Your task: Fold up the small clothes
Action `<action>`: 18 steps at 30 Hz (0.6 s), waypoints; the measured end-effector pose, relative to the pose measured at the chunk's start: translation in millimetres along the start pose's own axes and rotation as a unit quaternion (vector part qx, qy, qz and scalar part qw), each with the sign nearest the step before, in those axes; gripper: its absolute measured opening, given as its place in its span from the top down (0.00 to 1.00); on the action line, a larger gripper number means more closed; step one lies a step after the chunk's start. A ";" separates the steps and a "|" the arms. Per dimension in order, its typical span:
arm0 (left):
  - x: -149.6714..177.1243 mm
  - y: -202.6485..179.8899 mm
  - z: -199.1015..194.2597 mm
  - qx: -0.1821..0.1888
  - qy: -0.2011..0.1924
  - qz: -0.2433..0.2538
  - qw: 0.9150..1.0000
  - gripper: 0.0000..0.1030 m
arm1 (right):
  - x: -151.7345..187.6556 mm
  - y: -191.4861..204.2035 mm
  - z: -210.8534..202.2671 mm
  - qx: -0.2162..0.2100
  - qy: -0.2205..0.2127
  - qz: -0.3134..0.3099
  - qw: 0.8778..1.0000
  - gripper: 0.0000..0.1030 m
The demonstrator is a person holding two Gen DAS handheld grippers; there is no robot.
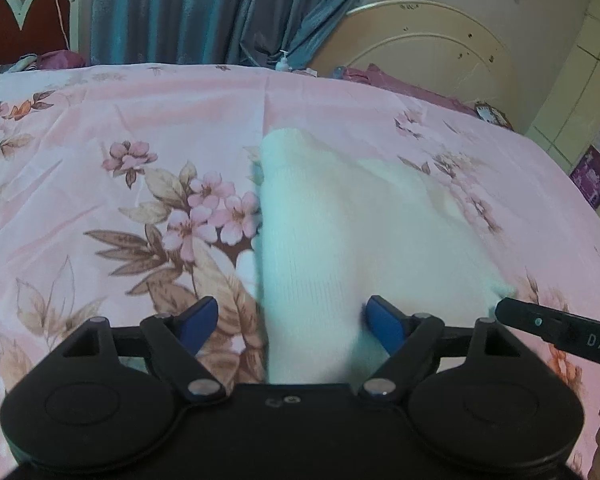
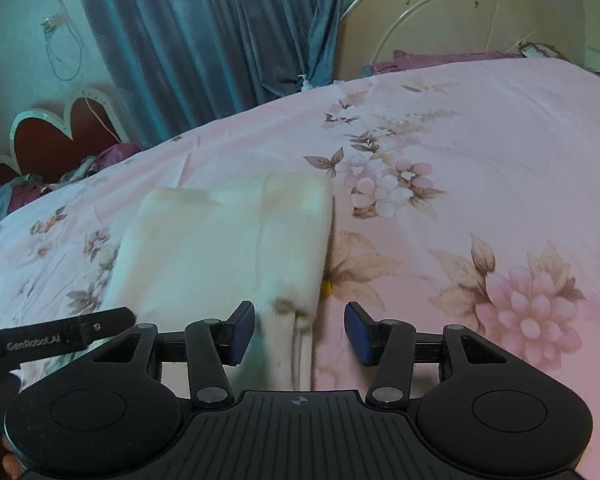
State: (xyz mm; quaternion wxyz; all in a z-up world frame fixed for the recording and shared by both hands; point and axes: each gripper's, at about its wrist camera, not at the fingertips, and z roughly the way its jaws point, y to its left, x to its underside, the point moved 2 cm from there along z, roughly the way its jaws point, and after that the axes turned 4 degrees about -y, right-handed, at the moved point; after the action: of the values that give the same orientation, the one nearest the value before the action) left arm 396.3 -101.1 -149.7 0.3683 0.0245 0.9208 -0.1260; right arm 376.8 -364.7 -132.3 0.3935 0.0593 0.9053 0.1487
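Nearest in the left wrist view is the left hand-held gripper (image 1: 289, 322). Its two blue pads (image 1: 198, 322) stand wide apart and press on nothing, so it is released. The near end of the white knitted cloth (image 1: 340, 240) lies between the jaws, touching or almost touching the right pad, while the left pad is over the bare bedsheet (image 1: 100, 120).

In the right wrist view the right hand-held gripper (image 2: 300, 332) is also released, with its jaws partly apart. The near corner of the same white cloth (image 2: 228, 240) lies in the gap, close to the left pad (image 2: 242, 332). The right pad is over the pink bedsheet (image 2: 500, 140), apart from the cloth. Each camera catches a black finger of the other gripper at its picture edge, just beside the cloth.

The cloth is folded into a long, roughly rectangular shape and lies flat on the bed, on the pink sheet with printed flowers and brown leaves. One long edge looks thicker, like a rolled or doubled layer; the blur hides the details.

Further away, at the far side of the bed, are some purple fabric (image 2: 440, 58) and a small pump bottle (image 1: 283, 62). Behind them hang blue curtains (image 1: 220, 8), with a cream arched headboard (image 1: 432, 44) to the right and a red heart-shaped board (image 1: 24, 20) to the left.
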 end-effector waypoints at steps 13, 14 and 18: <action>40.3 7.0 -19.8 0.035 0.037 0.020 0.999 0.26 | 53.5 4.6 -29.9 0.004 0.048 -0.001 0.999 0.71; 42.7 7.1 -21.5 0.038 0.037 0.026 0.998 0.26 | 57.6 4.9 -31.2 0.005 0.050 -0.001 0.999 0.73; 48.4 6.5 -27.0 0.048 0.039 0.033 0.998 0.26 | 64.8 10.2 -37.2 0.020 0.051 -0.010 0.998 0.80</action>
State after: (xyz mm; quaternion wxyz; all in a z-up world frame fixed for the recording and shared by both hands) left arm 343.8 -90.4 -165.5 0.3340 0.0777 0.9262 -0.1568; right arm 305.2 -348.8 -150.1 0.3474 0.0505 0.9275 0.1289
